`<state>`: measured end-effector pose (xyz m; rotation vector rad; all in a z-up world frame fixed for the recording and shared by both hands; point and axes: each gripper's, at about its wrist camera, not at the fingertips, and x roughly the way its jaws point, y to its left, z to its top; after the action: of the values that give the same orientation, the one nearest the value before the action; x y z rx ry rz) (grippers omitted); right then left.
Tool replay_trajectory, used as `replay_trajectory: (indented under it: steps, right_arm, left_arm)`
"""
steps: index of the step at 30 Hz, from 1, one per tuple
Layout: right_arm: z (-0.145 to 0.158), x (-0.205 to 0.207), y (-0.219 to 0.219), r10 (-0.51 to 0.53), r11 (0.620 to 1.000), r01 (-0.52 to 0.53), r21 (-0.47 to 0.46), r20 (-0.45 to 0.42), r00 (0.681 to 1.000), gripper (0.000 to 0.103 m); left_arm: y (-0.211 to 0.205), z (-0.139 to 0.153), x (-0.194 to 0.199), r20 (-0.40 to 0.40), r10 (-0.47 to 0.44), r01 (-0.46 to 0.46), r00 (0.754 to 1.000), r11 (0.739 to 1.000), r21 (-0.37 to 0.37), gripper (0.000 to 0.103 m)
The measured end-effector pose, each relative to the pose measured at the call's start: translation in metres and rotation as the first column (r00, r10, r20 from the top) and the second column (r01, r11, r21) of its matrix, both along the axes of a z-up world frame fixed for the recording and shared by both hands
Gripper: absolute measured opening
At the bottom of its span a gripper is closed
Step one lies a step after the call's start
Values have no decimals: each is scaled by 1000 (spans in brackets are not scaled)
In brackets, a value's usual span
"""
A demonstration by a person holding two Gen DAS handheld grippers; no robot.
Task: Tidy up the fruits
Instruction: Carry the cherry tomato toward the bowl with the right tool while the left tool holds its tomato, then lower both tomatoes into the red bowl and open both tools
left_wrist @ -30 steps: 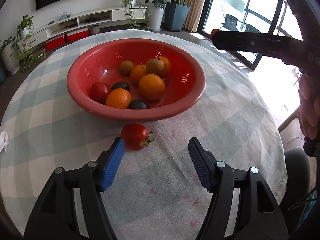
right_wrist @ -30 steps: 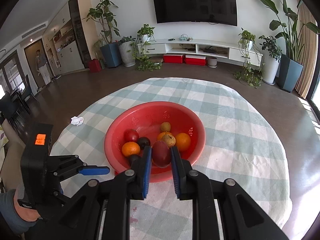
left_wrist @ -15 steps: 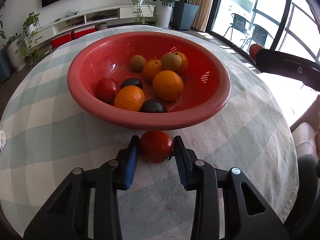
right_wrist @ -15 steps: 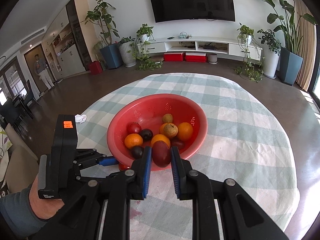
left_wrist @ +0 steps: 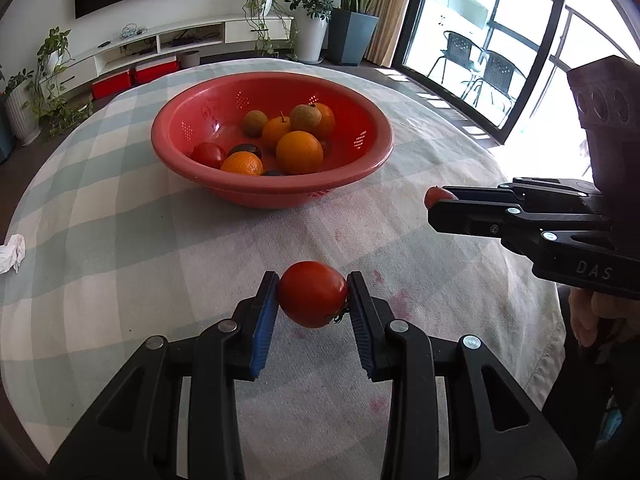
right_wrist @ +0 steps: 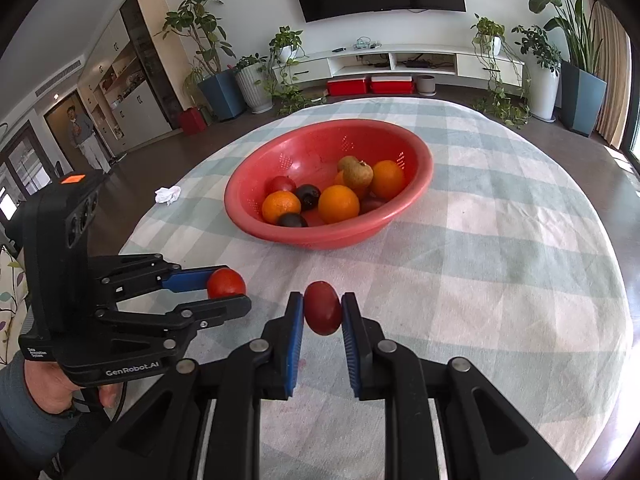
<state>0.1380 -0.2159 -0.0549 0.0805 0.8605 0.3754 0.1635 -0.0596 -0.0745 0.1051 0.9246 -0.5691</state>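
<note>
My left gripper (left_wrist: 313, 296) is shut on a red tomato (left_wrist: 313, 294) and holds it above the checked tablecloth, near the table's front. It also shows in the right wrist view (right_wrist: 226, 290) with the tomato (right_wrist: 226, 283). My right gripper (right_wrist: 322, 308) is shut on a dark red fruit (right_wrist: 323, 308); its tip and fruit (left_wrist: 438, 196) appear at the right of the left wrist view. A red bowl (left_wrist: 352, 176) (right_wrist: 416, 196) sits farther back holding oranges, brown fruits, dark plums and a tomato.
The round table has a checked cloth (left_wrist: 120, 240) with faint red stains. A crumpled white tissue (left_wrist: 12, 252) (right_wrist: 168, 194) lies at the table's left edge. Plants, a TV shelf and a person (right_wrist: 86, 140) stand beyond the table.
My left gripper closed on the tomato beside the bowl, lifted it and drew back from the bowl. My right gripper with the dark red fruit also pulled back and lower.
</note>
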Motion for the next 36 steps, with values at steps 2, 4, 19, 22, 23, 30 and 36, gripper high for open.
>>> replay_trajectory:
  steps: [2, 4, 19, 22, 23, 30, 36]
  right_arm:
    - [1, -1, 1, 3, 1000, -3, -10, 5, 1000, 21]
    - [1, -2, 2, 3, 1000, -3, -10, 4, 1000, 21]
    - [17, 5, 4, 9, 1000, -9, -27, 24, 1000, 21]
    - [44, 21, 4, 13, 999, -10, -43, 75, 997, 21]
    - [51, 29, 5, 18, 999, -14, -46, 88, 996, 21]
    - [64, 103, 26, 29, 996, -21, -88, 85, 996, 21]
    - [32, 146, 40, 40, 984, -35, -177, 26, 999, 21]
  left_arm:
    - [3, 4, -2, 4, 5, -5, 1000, 1000, -12, 32]
    - [5, 9, -6, 13, 4, -4, 1000, 1000, -16, 32]
    - [8, 63, 11, 109, 12, -7, 994, 999, -54, 32]
    - [7, 83, 35, 144, 16, -9, 989, 999, -45, 33]
    - [7, 88, 45, 153, 22, -16, 988, 999, -44, 33]
    - [-4, 80, 113, 112, 33, -36, 993, 999, 27, 33]
    - [-11, 37, 142, 31, 31, -32, 999, 999, 39, 33]
